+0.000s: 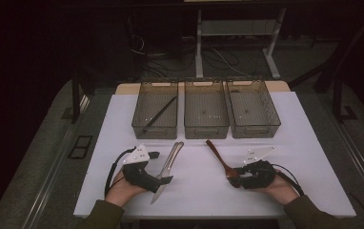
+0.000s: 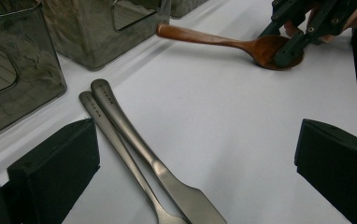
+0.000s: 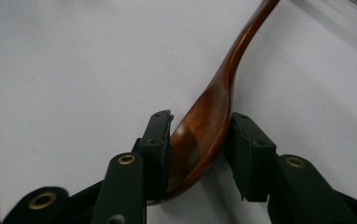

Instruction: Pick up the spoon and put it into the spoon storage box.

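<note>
- Brown wood is what your right gripper [image 3: 197,140] is clamped on: the bowl of the wooden spoon [image 3: 214,107] sits tilted between its two black jaws, one pad on each side of the bowl.
- In the high view, the spoon [image 1: 217,156] lies right of the worktop's middle, its bowl toward the near edge in your right gripper [image 1: 239,179] and its handle slanting away to the left toward the far edge.
- In the left gripper view, the same spoon [image 2: 223,42] rests with its bowl on the white worktop [image 2: 223,130] under the other gripper's jaws.
- Your left gripper [image 1: 163,180] has its jaws wide apart and holds nothing; in its own view the pads stand at either side with bare surface between them.
- Two metal pieces of cutlery [image 2: 134,149] lie side by side and touching, just ahead of the left jaw pad; one ends in a flat blade, the other's end is cut off at the picture's edge.
- In the high view that cutlery [image 1: 168,167] lies left of the middle, slanting from the near edge toward the far one, with your left gripper just beside its near end.
- Three clear bins [image 1: 206,121] stand in a row along the far edge; the left bin [image 1: 139,119] holds a dark, thin stick [image 1: 161,114] lying on the slant.
</note>
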A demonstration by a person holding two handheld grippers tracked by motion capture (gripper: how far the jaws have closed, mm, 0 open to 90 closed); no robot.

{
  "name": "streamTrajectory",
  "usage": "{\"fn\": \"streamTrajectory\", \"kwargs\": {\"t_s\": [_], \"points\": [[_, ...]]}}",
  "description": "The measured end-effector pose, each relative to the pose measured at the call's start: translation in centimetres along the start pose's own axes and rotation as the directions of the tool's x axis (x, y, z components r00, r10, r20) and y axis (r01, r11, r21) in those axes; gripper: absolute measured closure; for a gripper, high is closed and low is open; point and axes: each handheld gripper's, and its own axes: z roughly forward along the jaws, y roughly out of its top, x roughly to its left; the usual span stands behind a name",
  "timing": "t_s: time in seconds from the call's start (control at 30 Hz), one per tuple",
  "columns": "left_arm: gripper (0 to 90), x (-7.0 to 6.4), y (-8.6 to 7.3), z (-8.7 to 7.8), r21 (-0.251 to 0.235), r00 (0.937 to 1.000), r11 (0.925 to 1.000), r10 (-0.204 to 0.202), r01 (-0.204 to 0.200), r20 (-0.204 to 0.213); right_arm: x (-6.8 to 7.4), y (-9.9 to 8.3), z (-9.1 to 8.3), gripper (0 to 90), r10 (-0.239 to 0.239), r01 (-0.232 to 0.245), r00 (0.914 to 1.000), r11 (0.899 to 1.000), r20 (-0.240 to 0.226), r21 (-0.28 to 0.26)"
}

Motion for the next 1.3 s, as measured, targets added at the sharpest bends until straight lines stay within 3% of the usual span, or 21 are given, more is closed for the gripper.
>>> {"fn": "streamTrajectory", "kwargs": {"t_s": [0.27,0.43,0.93,1.3], "points": [[0.0,0.0,0.0,0.0,-0.001,1.0,1.0,0.0,0.0,0.0,0.5,0.1,0.2,69.8,-0.031,0.031,0.9995,0.999,-0.01,0.01],[0.0,0.0,0.0,0.0,0.0,1.0,1.0,0.001,-0.001,-0.001,0.6,0.1,0.2,77.5,-0.04,0.04,0.9991,0.999,0.012,0.009],[0.0,0.0,0.0,-0.1,-0.006,1.0,1.0,0.005,-0.005,0.0,0.3,-0.1,0.1,79.2,-0.032,0.033,0.9994,0.999,0.011,-0.008],[0.0,0.0,0.0,-0.1,-0.01,1.0,0.9999,-0.001,0.001,0.002,-0.4,-0.1,-1.2,79.2,0.001,0.001,0.9996,0.998,0.028,-0.071]]}}
